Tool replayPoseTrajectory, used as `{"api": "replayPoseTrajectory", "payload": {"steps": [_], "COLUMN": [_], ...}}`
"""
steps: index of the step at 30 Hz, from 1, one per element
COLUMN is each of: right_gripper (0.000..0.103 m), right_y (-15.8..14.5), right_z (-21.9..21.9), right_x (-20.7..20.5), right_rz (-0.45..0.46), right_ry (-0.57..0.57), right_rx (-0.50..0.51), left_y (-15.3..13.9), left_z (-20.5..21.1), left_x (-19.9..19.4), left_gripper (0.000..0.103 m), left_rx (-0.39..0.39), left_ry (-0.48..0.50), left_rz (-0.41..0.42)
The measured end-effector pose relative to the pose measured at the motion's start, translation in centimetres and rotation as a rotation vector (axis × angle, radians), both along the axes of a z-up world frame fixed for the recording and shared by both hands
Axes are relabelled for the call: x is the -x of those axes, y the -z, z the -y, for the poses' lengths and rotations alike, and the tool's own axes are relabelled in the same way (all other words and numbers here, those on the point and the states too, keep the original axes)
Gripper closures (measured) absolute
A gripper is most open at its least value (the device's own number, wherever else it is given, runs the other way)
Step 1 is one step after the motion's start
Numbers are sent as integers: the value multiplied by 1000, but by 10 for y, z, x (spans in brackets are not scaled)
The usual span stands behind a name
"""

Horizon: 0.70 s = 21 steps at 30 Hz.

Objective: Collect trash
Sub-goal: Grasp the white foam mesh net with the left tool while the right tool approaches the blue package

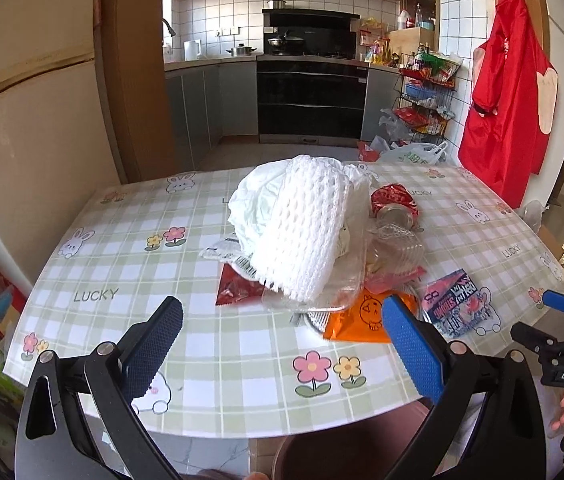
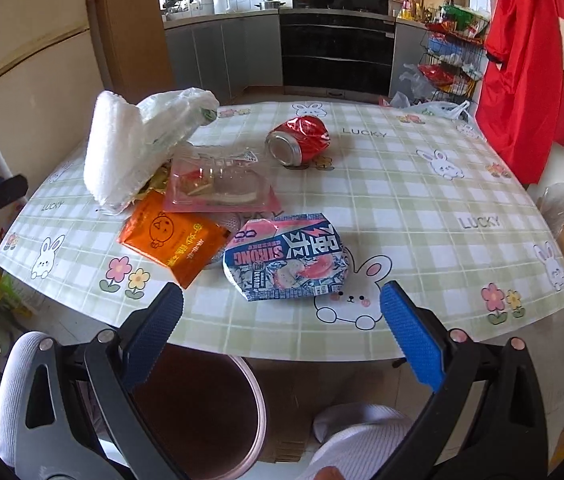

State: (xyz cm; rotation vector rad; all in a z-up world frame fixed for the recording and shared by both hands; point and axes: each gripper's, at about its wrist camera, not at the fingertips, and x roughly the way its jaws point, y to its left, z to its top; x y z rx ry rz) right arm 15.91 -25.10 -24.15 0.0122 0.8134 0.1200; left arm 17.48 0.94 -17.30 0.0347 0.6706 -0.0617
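Trash lies in a pile on the checked table (image 1: 122, 264): white foam netting (image 1: 305, 232) over a white plastic bag (image 1: 254, 200), a clear plastic tray (image 2: 218, 184), a crushed red can (image 2: 299, 140), an orange snack packet (image 2: 174, 240), a blue and pink packet (image 2: 285, 260) and a red wrapper (image 1: 238, 284). My left gripper (image 1: 282, 344) is open and empty, just short of the pile. My right gripper (image 2: 282, 324) is open and empty above the table's near edge, close to the blue and pink packet. A dark brown bin (image 2: 202, 412) stands below the table edge.
A fridge (image 1: 22, 112) stands at the left. A red apron (image 1: 505, 92) hangs at the right, beside a wire rack (image 1: 425, 96) with bags on the floor. Kitchen counters and a stove (image 1: 309, 96) lie beyond the table. The right gripper shows in the left wrist view (image 1: 561, 320).
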Motion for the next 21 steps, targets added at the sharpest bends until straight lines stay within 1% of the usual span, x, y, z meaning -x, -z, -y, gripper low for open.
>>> {"api": "replayPoseTrajectory", "payload": {"steps": [6, 9, 12, 14, 16, 17, 18, 19, 20, 21], "right_gripper": [6, 6, 6, 6, 6, 6, 6, 6, 6, 6], "right_y": [29, 38, 47, 52, 57, 60, 62, 64, 66, 67], "right_z": [6, 9, 8, 7, 5, 4, 3, 3, 3, 3], "right_x": [-19, -29, -35, -38, -41, -42, -44, -45, -48, -50], "right_rz": [-49, -67, -86, -104, -122, -130, -136, -141, -146, -151], "right_ry": [4, 5, 1, -3, -8, -10, -11, -11, -6, -1], "right_rx": [-24, -52, -87, -116, -144, -158, -170, -179, -189, -198], "left_y": [15, 24, 32, 36, 39, 41, 42, 44, 45, 46], "left_z": [15, 21, 27, 28, 28, 27, 26, 25, 23, 21], "left_x": [-57, -78, -94, -100, -104, -105, -107, -109, -108, -109], "left_gripper": [5, 5, 5, 5, 6, 11, 21, 26, 35, 41], "left_rx": [-50, -93, -134, -142, -131, -119, -108, -95, -73, -54], "left_ry": [37, 49, 54, 52, 50, 52, 53, 54, 58, 57], "left_rz": [-20, -30, -31, -26, -28, -32, -42, -55, -71, -80]}}
